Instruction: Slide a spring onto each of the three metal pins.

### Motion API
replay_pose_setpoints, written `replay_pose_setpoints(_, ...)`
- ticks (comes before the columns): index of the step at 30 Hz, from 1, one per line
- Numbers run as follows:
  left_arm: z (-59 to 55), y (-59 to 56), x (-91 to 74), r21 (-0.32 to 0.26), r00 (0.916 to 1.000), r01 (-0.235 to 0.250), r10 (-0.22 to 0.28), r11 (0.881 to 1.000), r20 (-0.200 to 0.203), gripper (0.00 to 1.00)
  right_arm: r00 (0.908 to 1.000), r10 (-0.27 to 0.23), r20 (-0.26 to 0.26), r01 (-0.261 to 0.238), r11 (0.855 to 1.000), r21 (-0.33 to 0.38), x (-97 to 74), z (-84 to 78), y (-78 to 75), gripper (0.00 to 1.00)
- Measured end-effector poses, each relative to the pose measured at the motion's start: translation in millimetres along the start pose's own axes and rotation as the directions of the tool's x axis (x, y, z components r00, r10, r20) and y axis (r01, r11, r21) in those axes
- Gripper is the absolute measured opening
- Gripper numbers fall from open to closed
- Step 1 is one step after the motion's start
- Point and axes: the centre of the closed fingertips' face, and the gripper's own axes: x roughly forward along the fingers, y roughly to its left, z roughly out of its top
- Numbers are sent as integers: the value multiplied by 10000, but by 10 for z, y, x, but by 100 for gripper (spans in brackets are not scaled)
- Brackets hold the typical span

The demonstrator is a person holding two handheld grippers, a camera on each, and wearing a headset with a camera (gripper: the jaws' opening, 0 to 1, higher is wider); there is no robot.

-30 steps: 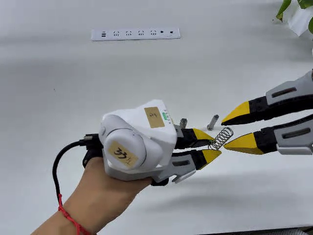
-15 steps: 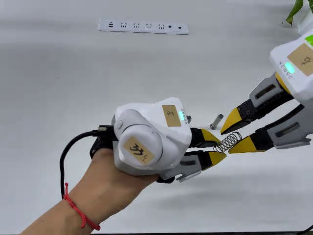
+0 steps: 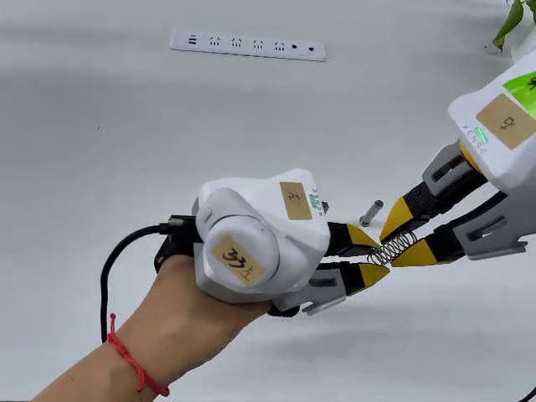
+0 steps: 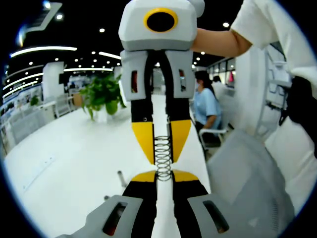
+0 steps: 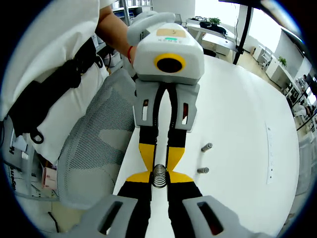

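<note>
Your left gripper (image 4: 164, 175) is clenched on one end of the spring (image 3: 394, 248). Your right gripper (image 5: 159, 177) pinches the other end, tips facing tips, with the coil bridging them above the table (image 3: 126, 151). Just to the side of the joined tips, one metal pin (image 5: 206, 147) and a second pin (image 5: 202, 170) rest on the white surface, apart from the spring. Farther out past the fingers lies a power strip (image 3: 248, 46), and plant leaves (image 3: 509, 21) show beyond your right gripper. A mesh chair (image 5: 89, 148) stands at the table edge behind your left gripper.

head view looks down close; gripper views face each other, sharing the spring (image 3: 391, 248).
</note>
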Motion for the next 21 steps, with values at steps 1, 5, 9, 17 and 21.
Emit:
replay_pose_setpoints(1,0,-1,0,16,10000,6,-6,10000,7,10,10000,-7,-6,7,10000,2,-1,-1,-1,12)
replay_pose_setpoints(5,4,1,-3,-5,10000,12,-12,10000,46,11,10000,-44,31,44,9999,104,-4,9,-2,12)
replay_pose_setpoints(9,9,3,-12,-30,9999,-16,17,10000,115,11,9999,-96,56,95,9998,189,-9,13,-4,12)
replay_pose_setpoints(17,-9,18,-40,-68,9998,-183,184,9998,109,13,9997,-213,100,210,9993,317,-42,30,-10,12)
replay_pose_setpoints(21,-61,68,-107,-187,9991,-407,409,9990,67,15,9994,-346,51,344,9987,364,-85,3,-40,12)
